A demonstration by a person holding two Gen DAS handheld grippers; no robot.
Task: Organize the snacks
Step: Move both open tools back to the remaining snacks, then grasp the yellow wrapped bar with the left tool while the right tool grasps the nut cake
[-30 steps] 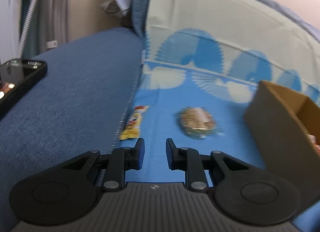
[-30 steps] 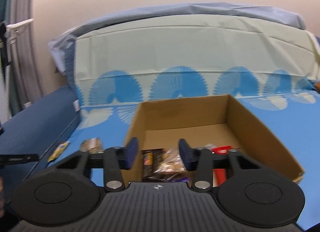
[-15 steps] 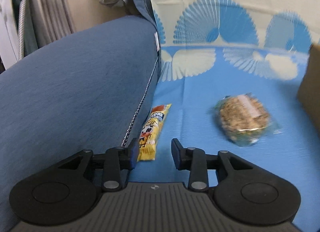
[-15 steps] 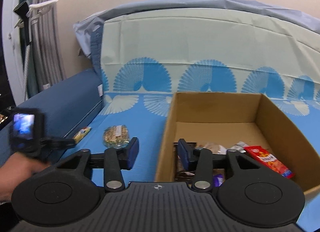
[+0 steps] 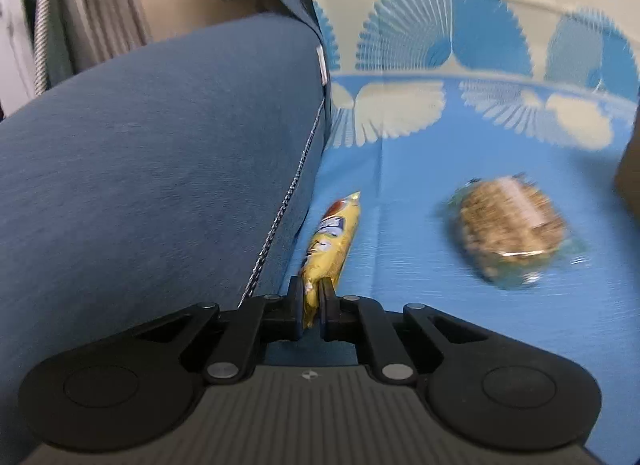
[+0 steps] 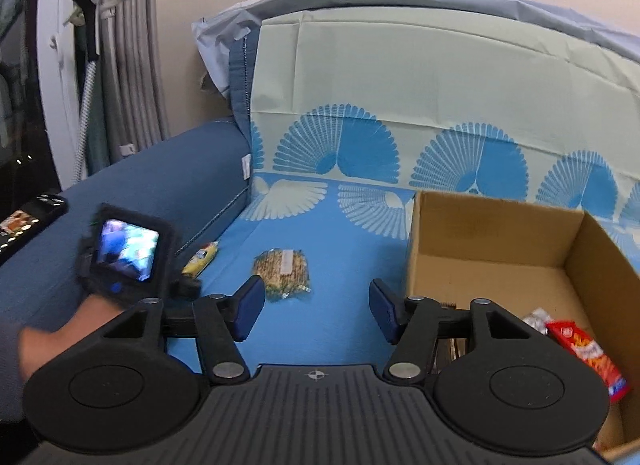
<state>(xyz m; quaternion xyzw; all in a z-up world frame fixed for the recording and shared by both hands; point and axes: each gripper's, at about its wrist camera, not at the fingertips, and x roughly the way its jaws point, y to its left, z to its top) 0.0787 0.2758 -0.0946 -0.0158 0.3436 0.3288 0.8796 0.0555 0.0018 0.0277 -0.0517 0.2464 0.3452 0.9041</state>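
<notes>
Two snacks lie loose on the blue fan-print cloth (image 6: 344,317) as I work from the couch's left end: my left gripper (image 5: 311,307) has its jaws clamped on the near end of a yellow snack bar (image 5: 334,239), which lies against the seam of the dark blue armrest (image 5: 160,153). Its wrapper carries a blue-and-white logo and a cartoon figure, but I cannot read the lettering. A clear-wrapped seed cracker (image 6: 282,271), round and brown with a pale label strip, rests between the bar and the cardboard box (image 6: 496,221); motion blur smears it in the left wrist view. My right gripper (image 6: 317,311) hangs over the cloth, jaws opening with nothing between them. Inside the box a red packet (image 6: 584,353) shows orange script too small to make out, and the gripper body hides the other wrappers. My left hand (image 6: 60,341) is partly cut off at frame edge.
</notes>
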